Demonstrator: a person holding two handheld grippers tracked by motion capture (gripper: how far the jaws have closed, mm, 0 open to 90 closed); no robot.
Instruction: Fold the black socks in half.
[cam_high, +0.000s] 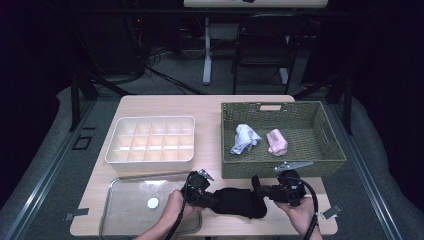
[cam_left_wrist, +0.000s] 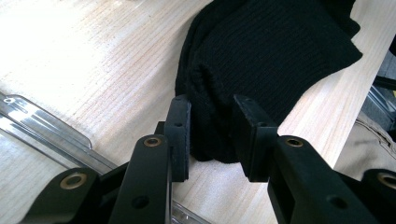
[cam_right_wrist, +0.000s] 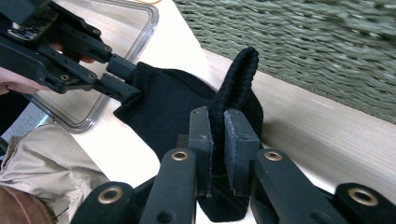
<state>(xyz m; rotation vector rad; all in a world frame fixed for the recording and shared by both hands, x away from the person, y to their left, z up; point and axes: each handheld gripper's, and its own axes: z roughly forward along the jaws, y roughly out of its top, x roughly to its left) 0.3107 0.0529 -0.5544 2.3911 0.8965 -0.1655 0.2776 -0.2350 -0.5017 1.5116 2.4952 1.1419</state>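
Observation:
A black sock (cam_high: 240, 202) lies on the wooden table near its front edge, stretched between the two grippers. My left gripper (cam_high: 216, 200) holds the sock's left end; in the left gripper view the jaws (cam_left_wrist: 212, 107) stand on either side of a thick fold of the knit (cam_left_wrist: 271, 46). The right gripper (cam_high: 256, 186) pinches the sock's right edge. In the right gripper view its pads (cam_right_wrist: 217, 119) press a raised flap of the sock (cam_right_wrist: 168, 107), and the left gripper (cam_right_wrist: 127, 78) grips the far corner.
A green woven basket (cam_high: 280, 167) stands just behind the grippers, holding a pale sock (cam_high: 245, 138) and a pink sock (cam_high: 276, 141). A white divided tray (cam_high: 155, 118) sits at the back left. A clear tray (cam_high: 120, 180) with a small white disc (cam_high: 153, 203) lies front left.

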